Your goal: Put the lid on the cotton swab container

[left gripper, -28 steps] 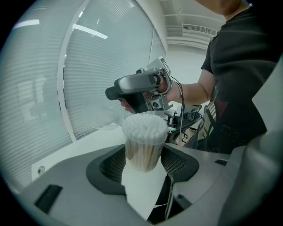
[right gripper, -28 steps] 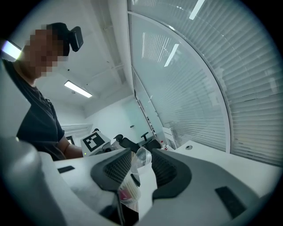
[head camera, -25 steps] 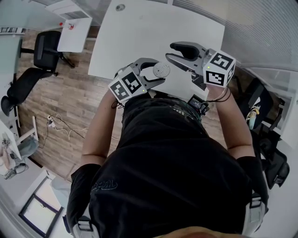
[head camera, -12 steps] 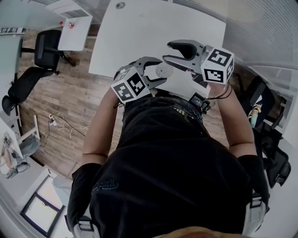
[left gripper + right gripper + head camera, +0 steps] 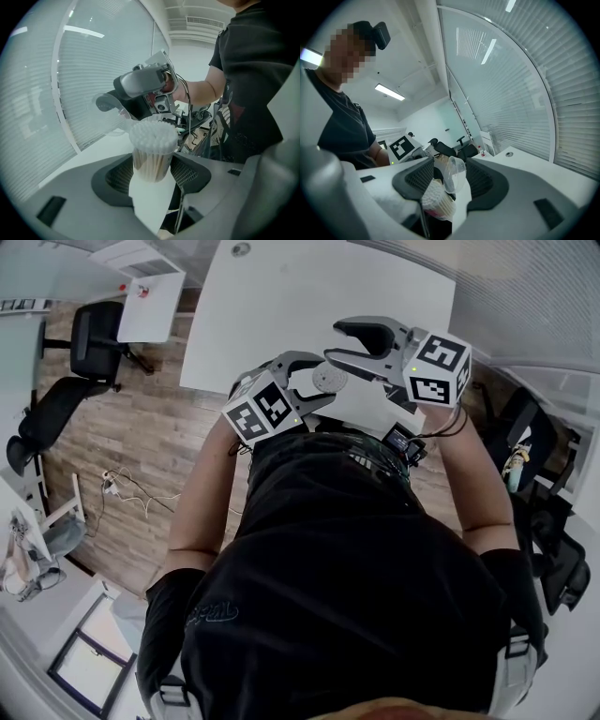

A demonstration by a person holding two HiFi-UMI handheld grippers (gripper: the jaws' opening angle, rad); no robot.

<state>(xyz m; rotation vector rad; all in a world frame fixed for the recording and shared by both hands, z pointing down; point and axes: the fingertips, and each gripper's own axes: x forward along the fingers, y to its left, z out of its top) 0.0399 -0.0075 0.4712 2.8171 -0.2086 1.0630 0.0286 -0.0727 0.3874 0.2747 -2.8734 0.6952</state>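
My left gripper (image 5: 314, 382) is shut on a clear cotton swab container (image 5: 328, 379), held upright and packed with swabs, white tips up (image 5: 152, 136). My right gripper (image 5: 349, 345) is just to the right of it, and its lower finger nearly touches the container's top. A clear plastic lid (image 5: 453, 174) sits tilted between the right gripper's wide-set jaws and is gripped there. In the left gripper view the lid (image 5: 107, 105) hangs up and to the left of the swab tips, off the container. In the right gripper view the container (image 5: 436, 201) lies just below the lid.
Both grippers are held over the near edge of a white table (image 5: 281, 296), close to the person's black shirt. A small round fitting (image 5: 243, 250) is set in the tabletop far back. Black office chairs (image 5: 94, 338) stand on the wooden floor to the left.
The right gripper has moved left with the lid, from a gap away to right beside the container's top. The left gripper with the container has shifted slightly right.
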